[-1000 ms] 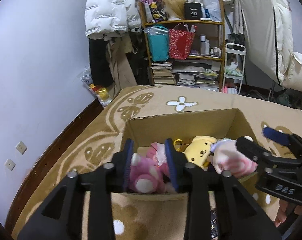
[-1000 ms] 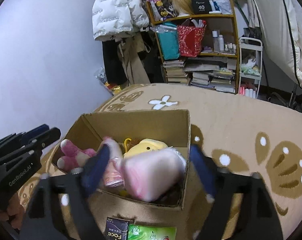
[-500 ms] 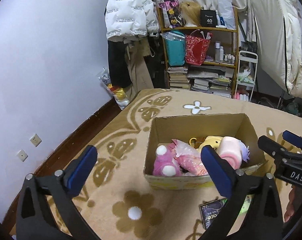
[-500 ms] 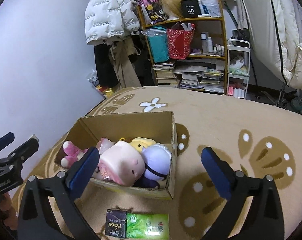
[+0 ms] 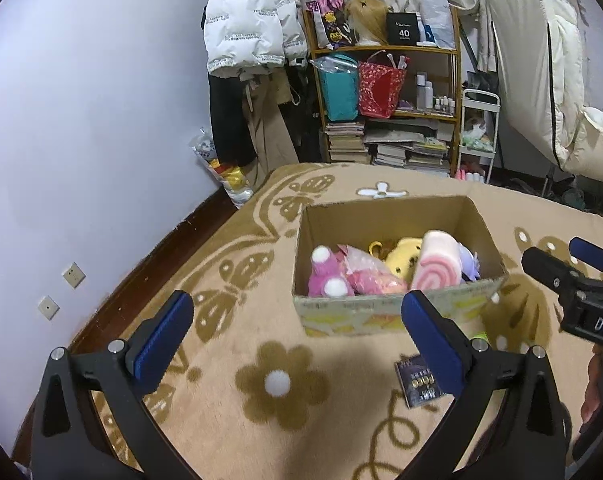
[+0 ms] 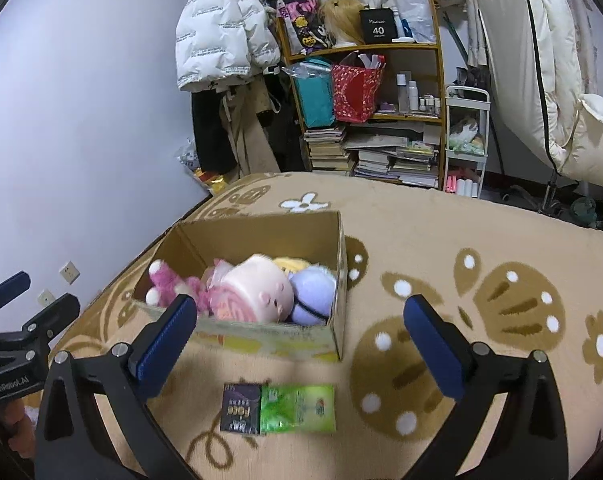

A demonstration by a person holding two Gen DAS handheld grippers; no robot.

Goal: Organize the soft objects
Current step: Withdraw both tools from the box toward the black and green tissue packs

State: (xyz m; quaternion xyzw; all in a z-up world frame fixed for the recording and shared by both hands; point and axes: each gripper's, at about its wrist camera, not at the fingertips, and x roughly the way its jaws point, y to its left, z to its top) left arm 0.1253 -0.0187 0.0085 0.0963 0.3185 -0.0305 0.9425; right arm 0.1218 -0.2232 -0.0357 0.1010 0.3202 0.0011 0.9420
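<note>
An open cardboard box point(image 5: 385, 216) point(image 6: 337, 280) stands on the patterned tan rug. It holds several plush toys: a pink-and-white one point(image 5: 325, 276) point(image 6: 169, 284), a yellow one point(image 5: 401, 258), a pink swirl roll pillow point(image 5: 439, 268) point(image 6: 257, 292) and a lilac one point(image 6: 313, 294). My left gripper point(image 5: 297, 336) is open and empty, above the rug in front of the box. My right gripper point(image 6: 301, 336) is open and empty, in front of the box; it also shows at the right edge of the left wrist view point(image 5: 573, 280).
A dark-and-green tissue packet point(image 6: 279, 408) point(image 5: 419, 380) lies on the rug in front of the box. A cluttered shelf point(image 5: 385, 100) with books and bags, hanging coats point(image 5: 249, 36) and a white trolley point(image 5: 477, 136) stand at the back. The wall point(image 5: 81, 120) is on the left.
Both grippers let go of their toys, opened wide, and drew back and up from the box. The pink plush and the roll pillow now lie in the box.
</note>
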